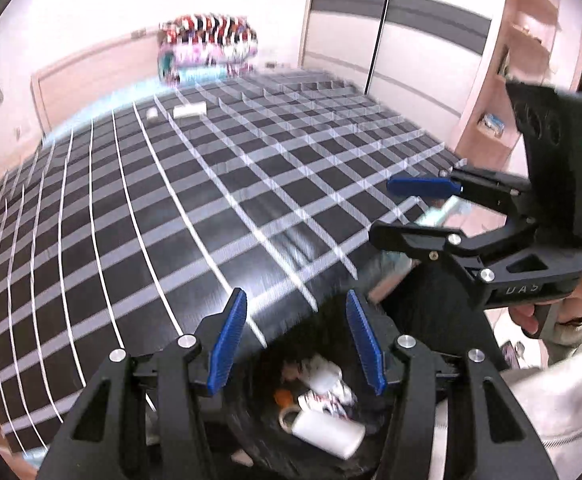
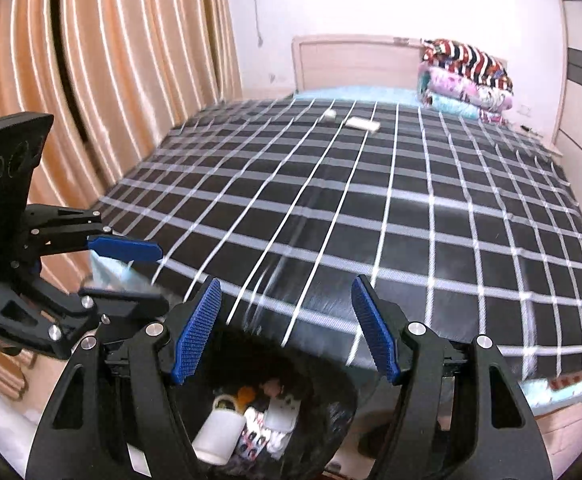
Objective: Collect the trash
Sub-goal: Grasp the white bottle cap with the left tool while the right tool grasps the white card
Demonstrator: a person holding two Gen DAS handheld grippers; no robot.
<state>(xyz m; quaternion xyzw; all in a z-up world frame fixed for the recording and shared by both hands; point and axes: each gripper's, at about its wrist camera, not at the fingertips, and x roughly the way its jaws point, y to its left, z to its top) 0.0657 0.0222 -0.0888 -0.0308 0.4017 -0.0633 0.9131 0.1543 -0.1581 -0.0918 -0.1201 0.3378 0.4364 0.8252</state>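
The left wrist view looks along the left gripper, whose blue pads stand apart with nothing between them. Straight below the fingertips sits a black trash bin, and inside it lie a white cup with a handle, a scrap of printed wrapper, a small orange piece and other crumpled white bits. Ahead of the gripper stretches a bed under a black blanket with white checks. Far beyond the fingertips, near the head of the bed, rest a small white roll and a flat white box, close together but apart. Behind them a stack of folded bright quilts lies against the headboard. To the right of the left gripper is the right gripper, held by a hand in a pale sleeve; a blurred pale blue-white thing shows between its fingers, but whether that is held or merely behind the gripper cannot be told.

In the right wrist view the right gripper shows open jaws with only the bin and the bed behind the gap. The cup lies at the lower left of the bin's contents. To the left, the left gripper hovers beside tan curtains, with a blurred pale blue patch at its fingers.
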